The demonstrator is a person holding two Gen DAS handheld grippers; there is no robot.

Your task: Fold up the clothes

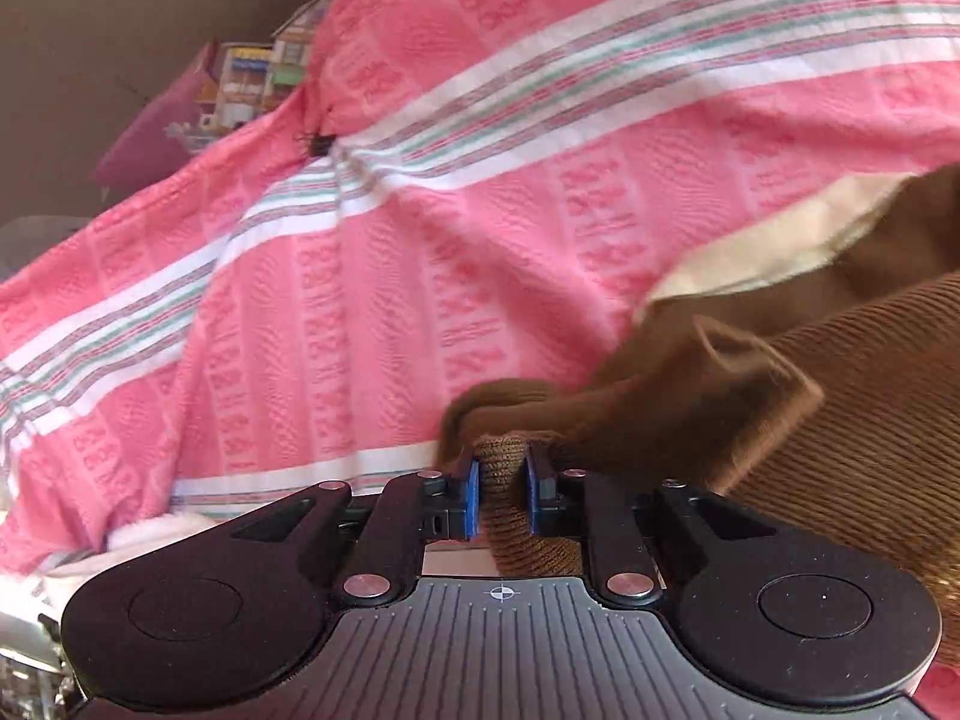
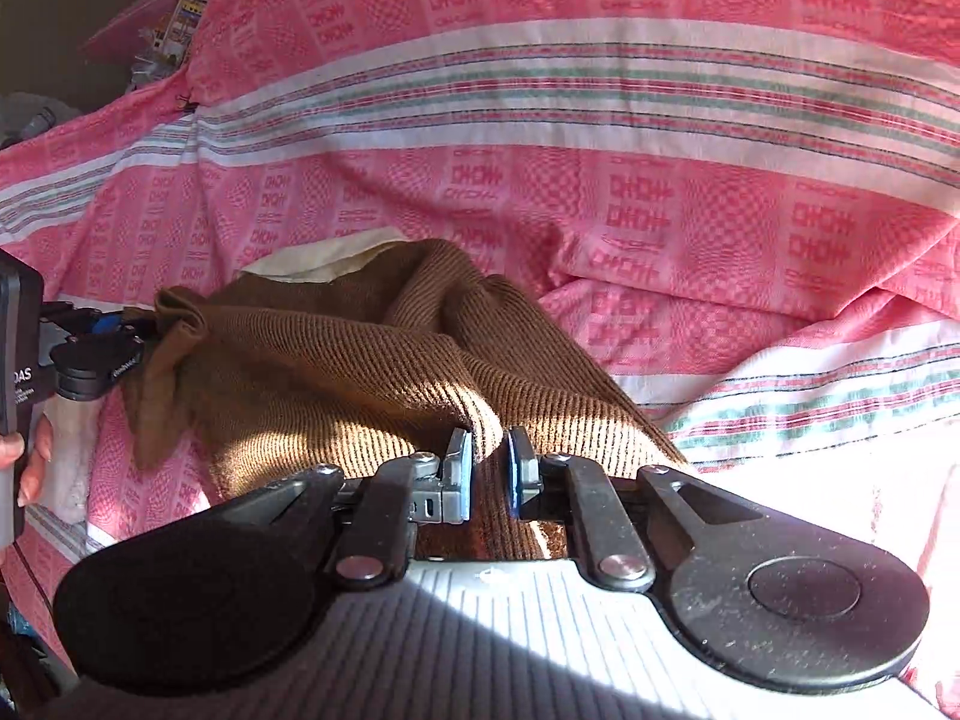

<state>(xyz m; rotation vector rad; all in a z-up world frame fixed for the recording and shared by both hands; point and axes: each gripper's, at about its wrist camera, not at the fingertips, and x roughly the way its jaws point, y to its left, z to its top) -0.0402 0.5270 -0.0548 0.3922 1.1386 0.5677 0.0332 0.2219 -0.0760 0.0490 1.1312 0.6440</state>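
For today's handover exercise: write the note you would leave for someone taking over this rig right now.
Left gripper: shut on the brown knit garment, at one edge.
Right gripper: shut on another edge of it.
The garment hangs bunched between them over the pink striped bedcover, cream lining showing.
Done: both edges gripped.
Left: spread it flat, then fold.

Ribbed matt brown knit garment [image 2: 336, 360] sits pinched between blue-padded fingers [image 2: 459, 468] of matt black plastic, woven pink cotton bedspread [image 2: 660, 210] beyond.
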